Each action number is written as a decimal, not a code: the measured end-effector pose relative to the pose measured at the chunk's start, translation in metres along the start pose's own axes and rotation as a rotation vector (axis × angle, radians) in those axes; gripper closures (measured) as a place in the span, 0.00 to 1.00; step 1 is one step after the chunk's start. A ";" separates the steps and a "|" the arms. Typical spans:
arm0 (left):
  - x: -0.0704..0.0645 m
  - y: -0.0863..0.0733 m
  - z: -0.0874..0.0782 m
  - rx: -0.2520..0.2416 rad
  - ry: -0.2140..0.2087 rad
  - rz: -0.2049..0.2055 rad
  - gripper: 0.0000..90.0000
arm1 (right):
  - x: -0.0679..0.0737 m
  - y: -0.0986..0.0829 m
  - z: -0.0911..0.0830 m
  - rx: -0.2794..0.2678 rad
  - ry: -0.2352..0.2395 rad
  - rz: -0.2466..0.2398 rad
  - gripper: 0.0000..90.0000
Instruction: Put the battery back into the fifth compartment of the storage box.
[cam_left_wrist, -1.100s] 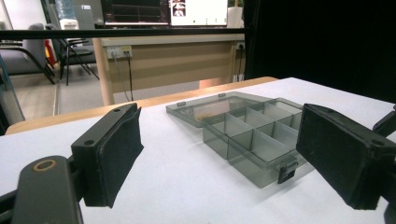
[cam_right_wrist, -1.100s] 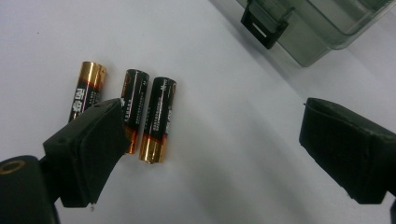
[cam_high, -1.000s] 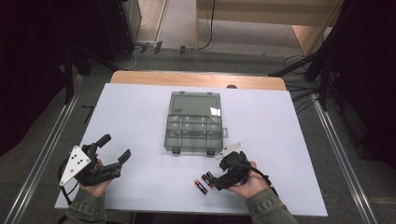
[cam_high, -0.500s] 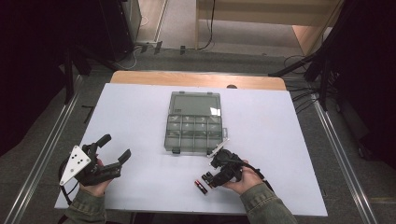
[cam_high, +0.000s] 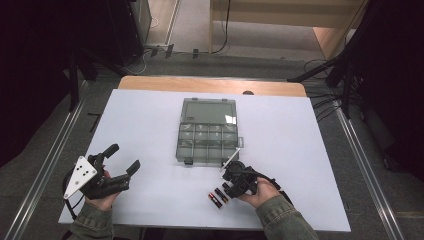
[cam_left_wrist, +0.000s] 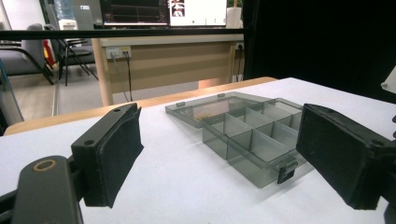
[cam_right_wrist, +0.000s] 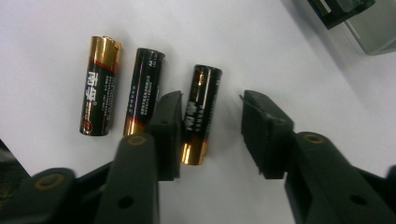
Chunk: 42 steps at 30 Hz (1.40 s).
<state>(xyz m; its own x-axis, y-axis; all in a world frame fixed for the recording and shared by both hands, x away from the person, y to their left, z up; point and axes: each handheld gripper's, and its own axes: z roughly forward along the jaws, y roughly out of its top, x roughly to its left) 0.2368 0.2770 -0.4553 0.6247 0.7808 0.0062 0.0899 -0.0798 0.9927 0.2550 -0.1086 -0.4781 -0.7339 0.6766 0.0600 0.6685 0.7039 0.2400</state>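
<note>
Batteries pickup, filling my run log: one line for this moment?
right gripper: open, straddling nearest battery | left gripper: open, idle | organizer box: lid open

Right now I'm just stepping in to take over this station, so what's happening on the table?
A person holds a gripper in each hand at a white table. The right gripper is low over three batteries lying side by side, its open jaws straddling the rightmost battery without closing on it. The left gripper sits open at the table's left, holding nothing. The clear compartment box lies open in the middle, and its compartments look empty.
</note>
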 end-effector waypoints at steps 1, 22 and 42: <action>0.000 0.000 0.000 0.000 0.000 0.000 0.16 | 0.000 0.001 0.000 0.010 0.002 0.015 0.75; 0.000 0.000 0.000 0.000 0.000 0.000 0.16 | -0.006 0.003 -0.004 0.020 0.026 0.107 0.86; 0.000 0.000 -0.001 -0.001 -0.003 -0.001 0.16 | 0.004 0.056 -0.029 -0.118 0.018 0.068 0.86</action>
<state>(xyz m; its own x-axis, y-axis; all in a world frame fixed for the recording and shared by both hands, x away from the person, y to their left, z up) 0.2365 0.2775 -0.4550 0.6267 0.7792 0.0052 0.0893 -0.0784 0.9929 0.2862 -0.0724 -0.4360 -0.6898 0.7174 0.0975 0.6992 0.6251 0.3469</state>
